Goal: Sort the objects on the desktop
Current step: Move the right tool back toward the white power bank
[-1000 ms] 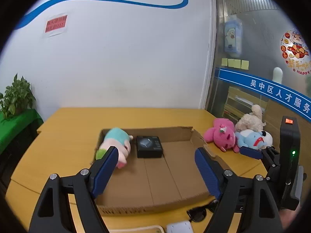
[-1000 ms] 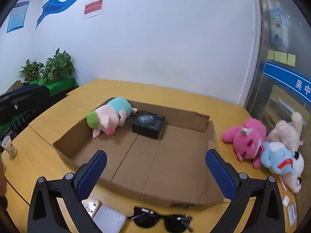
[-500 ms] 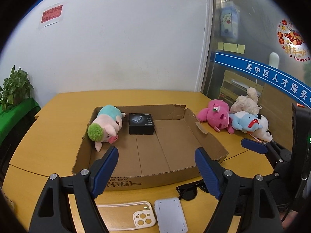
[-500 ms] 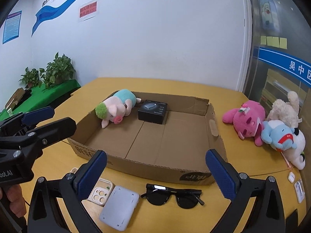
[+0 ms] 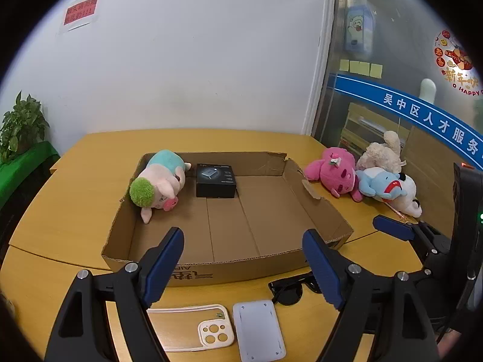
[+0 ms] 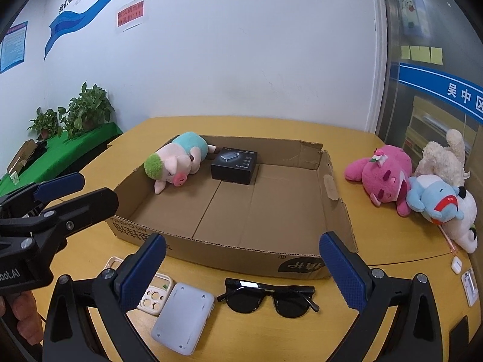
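Observation:
A shallow cardboard box (image 5: 295, 187) (image 6: 332, 187) lies on the yellow table. In it lie a pig plush (image 5: 160, 182) (image 6: 176, 163) and a black box (image 5: 215, 180) (image 6: 235, 169). In front of it lie black sunglasses (image 6: 267, 297) (image 5: 289, 291), a white pad (image 6: 182, 316) (image 5: 258, 330) and a cream phone case (image 5: 193, 327) (image 6: 154, 294). My left gripper (image 5: 243, 265) is open and empty above the box's near wall. My right gripper (image 6: 241, 271) is open and empty above the sunglasses.
A pink plush (image 6: 383, 178) (image 5: 335, 172), a blue plush (image 6: 434, 200) (image 5: 380, 184) and a beige plush (image 6: 443, 157) lie right of the box. Small white items (image 6: 469, 282) lie at the right table edge. Potted plants (image 6: 81, 114) stand at the left.
Both grippers have pulled back from the box and risen a little, bringing the sunglasses, pad and phone case into view. Both stay open and empty.

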`<state>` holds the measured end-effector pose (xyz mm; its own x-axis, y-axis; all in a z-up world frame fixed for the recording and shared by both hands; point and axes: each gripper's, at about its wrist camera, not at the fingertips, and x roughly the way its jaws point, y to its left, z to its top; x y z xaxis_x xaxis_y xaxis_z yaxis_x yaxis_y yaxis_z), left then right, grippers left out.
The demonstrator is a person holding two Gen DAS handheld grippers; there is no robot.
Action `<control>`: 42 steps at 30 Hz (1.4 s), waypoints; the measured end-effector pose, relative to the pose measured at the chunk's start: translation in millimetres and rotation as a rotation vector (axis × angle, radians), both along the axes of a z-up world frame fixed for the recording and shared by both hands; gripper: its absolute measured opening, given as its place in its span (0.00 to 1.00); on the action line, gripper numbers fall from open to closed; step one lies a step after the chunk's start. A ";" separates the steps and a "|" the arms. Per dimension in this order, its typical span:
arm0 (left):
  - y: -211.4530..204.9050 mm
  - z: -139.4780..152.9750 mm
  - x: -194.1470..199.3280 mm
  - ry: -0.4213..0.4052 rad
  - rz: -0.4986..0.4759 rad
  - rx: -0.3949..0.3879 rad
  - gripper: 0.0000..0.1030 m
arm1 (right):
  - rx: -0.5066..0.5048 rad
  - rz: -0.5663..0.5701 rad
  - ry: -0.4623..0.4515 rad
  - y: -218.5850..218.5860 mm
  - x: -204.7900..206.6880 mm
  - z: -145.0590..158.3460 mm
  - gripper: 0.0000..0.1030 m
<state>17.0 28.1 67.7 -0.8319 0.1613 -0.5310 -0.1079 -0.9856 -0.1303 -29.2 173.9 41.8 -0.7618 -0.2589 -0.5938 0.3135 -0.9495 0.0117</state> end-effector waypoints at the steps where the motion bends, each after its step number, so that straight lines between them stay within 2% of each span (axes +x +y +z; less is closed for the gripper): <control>1: -0.2 -0.5 -0.3 0.000 0.001 -0.002 0.79 | 0.003 -0.001 0.000 -0.3 -0.4 -0.6 1.00; 8: -2.3 -7.4 -2.6 -0.011 -0.011 -0.022 0.79 | 0.022 -0.012 -0.009 -2.8 0.6 -8.6 1.00; 23: -11.2 -22.9 -9.7 -0.051 -0.012 0.013 0.79 | 0.018 0.029 -0.038 -5.2 -2.4 -21.2 1.00; 27: -19.1 -37.3 -10.1 -0.099 -0.033 0.029 0.79 | -0.023 0.096 -0.119 -1.0 -0.7 -40.2 1.00; 31: -26.0 -71.1 -14.6 -0.225 -0.086 0.077 0.79 | -0.057 0.213 -0.292 -9.5 2.1 -83.8 1.00; 33: -29.4 -91.5 -17.4 -0.297 -0.092 0.102 0.77 | -0.036 0.248 -0.341 -19.1 5.9 -103.8 1.00; 36: -32.0 -110.9 -16.7 -0.356 -0.121 0.142 0.77 | -0.075 0.309 -0.430 -33.1 6.6 -127.8 1.00; 40: -29.5 -124.8 -12.1 -0.386 -0.152 0.153 0.76 | -0.013 0.372 -0.457 -59.5 9.7 -145.2 0.99; 42: -31.8 -129.1 -11.4 -0.397 -0.139 0.134 0.70 | 0.037 0.378 -0.470 -71.5 10.8 -156.4 0.98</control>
<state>5.6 -3.7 -61.4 -0.5326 0.3464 -0.7723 -0.1544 -0.9369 -0.3137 -18.4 102.3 -114.6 -0.2747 -0.4332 -0.8584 0.5988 -0.7756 0.1997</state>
